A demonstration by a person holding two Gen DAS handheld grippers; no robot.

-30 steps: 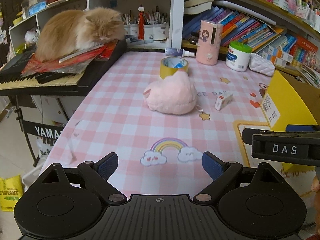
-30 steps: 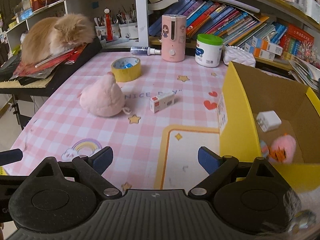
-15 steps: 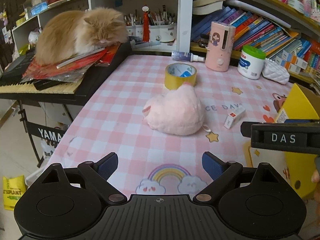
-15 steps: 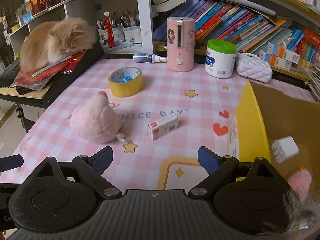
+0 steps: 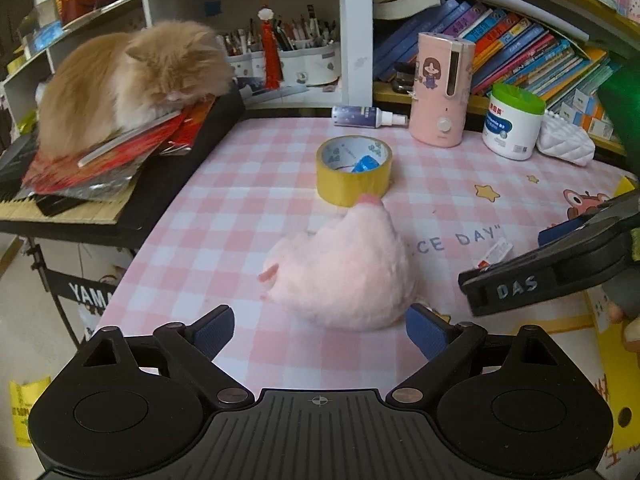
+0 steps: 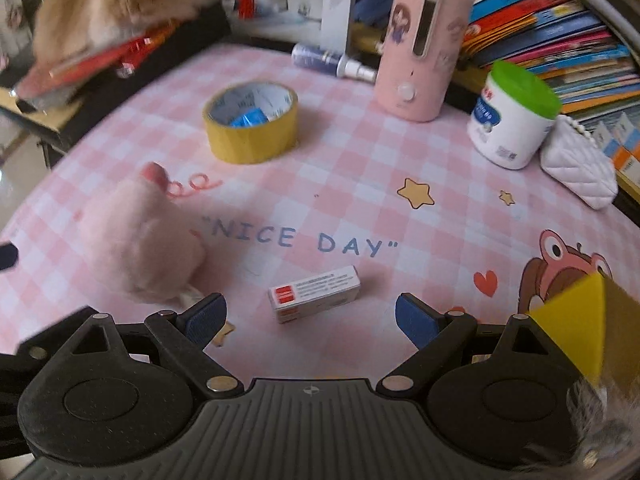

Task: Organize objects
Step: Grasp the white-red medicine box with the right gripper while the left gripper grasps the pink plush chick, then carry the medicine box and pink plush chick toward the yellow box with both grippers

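Small box: the white-and-red box lay flat on the counter, just ahead of your right claw and between its spread, empty fingers.
Plush: the pink plush sat near the counter's left side, just in front of your left claw, also wide open and holding nothing.
Risk, box: closing too high, you could have pinched a corner and skidded it away.
Risk, plush: soft and rounded, it likely would have squashed or rolled toward the tape roll.
Risk, claws: both worked close together and could have collided.
Change: a second before, both claws were further back; you had since brought each nearer its target, and the yellow carton had slid to the view's edge.
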